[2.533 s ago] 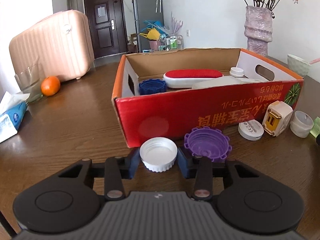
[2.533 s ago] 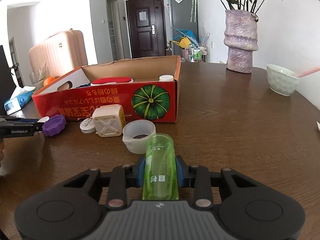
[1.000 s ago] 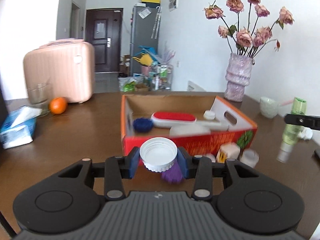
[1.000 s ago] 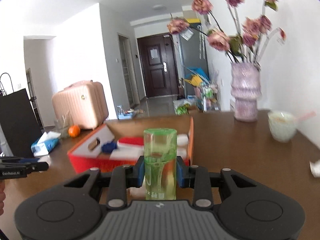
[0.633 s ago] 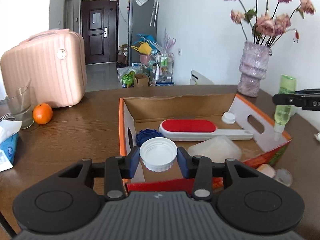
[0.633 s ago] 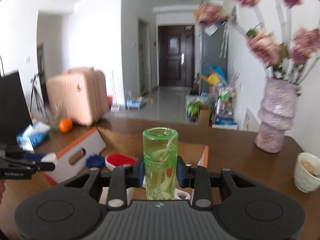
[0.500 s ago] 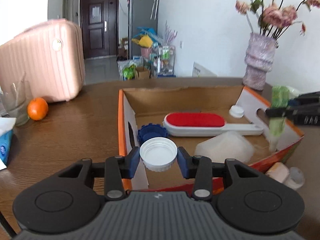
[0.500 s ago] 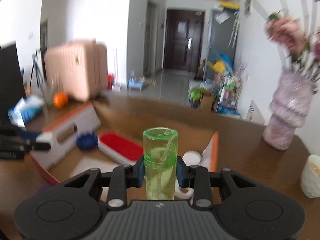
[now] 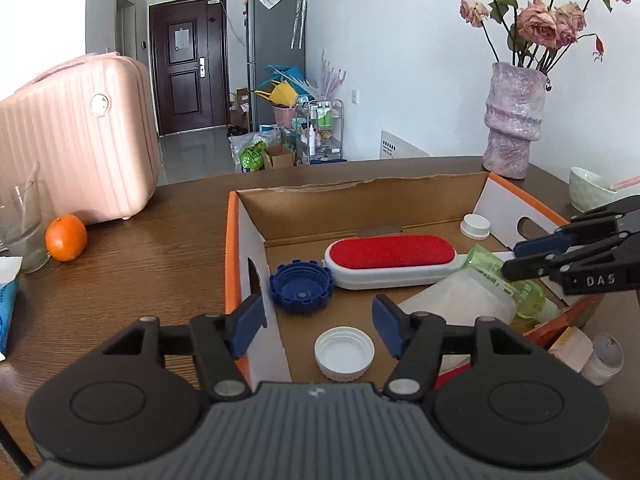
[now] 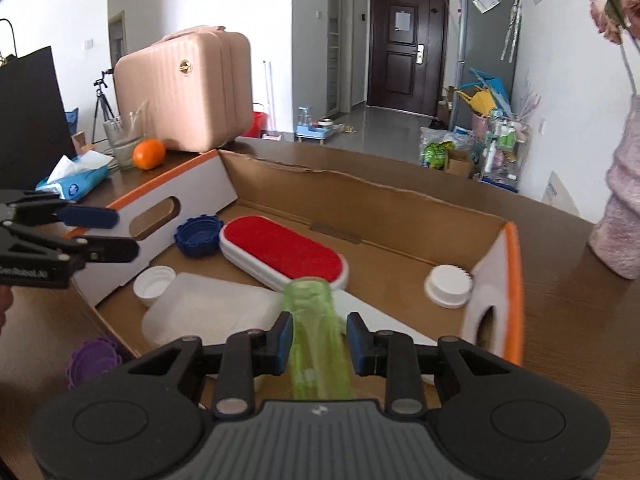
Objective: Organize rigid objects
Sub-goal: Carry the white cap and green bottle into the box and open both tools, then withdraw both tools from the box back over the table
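My left gripper [image 9: 318, 320] is open over the near left corner of the cardboard box [image 9: 360, 194]. The white cap [image 9: 344, 354] lies on the box floor below it, free of the fingers. My right gripper [image 10: 319, 338] is open over the box's right side. The green bottle [image 10: 316, 344] lies tilted between its spread fingers, resting on a translucent container [image 10: 208, 314]; it also shows in the left wrist view [image 9: 506, 282]. In the box lie a red-topped brush [image 9: 390, 260], a blue cap [image 9: 301, 288] and another white cap [image 9: 475, 226].
A purple cap [image 10: 94, 362], a charger [image 9: 570, 346] and a small white jar [image 9: 606, 356] sit on the table outside the box's near wall. An orange [image 9: 66, 238], a glass [image 9: 18, 236], a tissue pack [image 10: 74, 184], a pink suitcase [image 9: 76, 140], a vase [image 9: 514, 120] and a bowl [image 9: 588, 188] stand around.
Both grippers have opened over the box. The white cap has dropped from the left gripper to the box floor, and the green bottle has tipped down out of the right gripper's grip.
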Demonstrator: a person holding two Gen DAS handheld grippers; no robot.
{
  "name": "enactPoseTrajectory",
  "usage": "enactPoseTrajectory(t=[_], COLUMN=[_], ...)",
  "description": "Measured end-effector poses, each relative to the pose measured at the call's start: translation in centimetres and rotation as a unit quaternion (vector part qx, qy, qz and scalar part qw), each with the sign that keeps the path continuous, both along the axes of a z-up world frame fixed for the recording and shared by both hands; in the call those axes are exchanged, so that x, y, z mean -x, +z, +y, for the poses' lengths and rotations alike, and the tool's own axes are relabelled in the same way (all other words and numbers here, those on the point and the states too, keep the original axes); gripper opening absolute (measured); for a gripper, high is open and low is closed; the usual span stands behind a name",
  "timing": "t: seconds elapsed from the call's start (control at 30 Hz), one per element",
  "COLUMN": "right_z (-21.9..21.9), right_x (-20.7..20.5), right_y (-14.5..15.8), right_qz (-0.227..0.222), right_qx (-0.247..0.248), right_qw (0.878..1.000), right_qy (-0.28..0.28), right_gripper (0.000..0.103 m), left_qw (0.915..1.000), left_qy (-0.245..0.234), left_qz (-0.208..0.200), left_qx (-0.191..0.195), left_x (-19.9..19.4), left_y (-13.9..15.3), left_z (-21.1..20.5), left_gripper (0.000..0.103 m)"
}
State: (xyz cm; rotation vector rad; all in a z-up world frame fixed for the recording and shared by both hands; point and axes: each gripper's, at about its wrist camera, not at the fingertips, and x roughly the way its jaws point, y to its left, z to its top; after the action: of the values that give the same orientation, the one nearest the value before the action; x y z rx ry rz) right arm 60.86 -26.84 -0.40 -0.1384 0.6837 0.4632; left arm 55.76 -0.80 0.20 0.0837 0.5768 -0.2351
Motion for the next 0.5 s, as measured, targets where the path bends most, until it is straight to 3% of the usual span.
enactPoseTrajectory(t=[0.07, 0.13, 0.3, 0.33, 0.37, 0.43, 0.5], right_z=[-0.7, -1.7, -3.9, -4.3, -4.6, -5.2, -5.7], right_x=[0.4, 1.1, 4.4, 5.2, 6.1, 8.3, 10.8], right_y=[0.7, 1.5, 4.1, 4.7, 5.2, 6.1, 6.9], right_qz=[-0.007, -0.013, -0.039, -0.047, -0.06, -0.101, -0.146], right_qx=[0.0, -0.002, -0.006, -0.006, -0.007, -0.01, -0.021], right_qw=[1.0, 1.0, 0.998, 0.997, 0.996, 0.991, 0.983], right_qy=[-0.011, -0.023, -0.052, -0.058, -0.067, -0.091, -0.108], right_gripper=[0.03, 0.031, 0.047, 0.058, 0.078, 0.1, 0.1], left_qw=[1.0, 0.9998, 0.9987, 0.998, 0.9969, 0.9929, 0.9891], left_qy=[0.0, 0.011, 0.032, 0.039, 0.045, 0.056, 0.065], left_qz=[-0.006, -0.016, -0.038, -0.048, -0.063, -0.105, -0.132], left_qx=[-0.002, -0.007, -0.01, -0.01, -0.007, 0.005, 0.01], left_x=[0.6, 1.4, 4.5, 5.4, 6.5, 8.7, 10.5], left_y=[0.7, 1.5, 3.6, 4.1, 4.5, 5.4, 6.2], left_z=[0.3, 0.7, 2.0, 2.3, 2.6, 3.2, 3.5], left_gripper=[0.065, 0.076, 0.081, 0.085, 0.088, 0.102, 0.102])
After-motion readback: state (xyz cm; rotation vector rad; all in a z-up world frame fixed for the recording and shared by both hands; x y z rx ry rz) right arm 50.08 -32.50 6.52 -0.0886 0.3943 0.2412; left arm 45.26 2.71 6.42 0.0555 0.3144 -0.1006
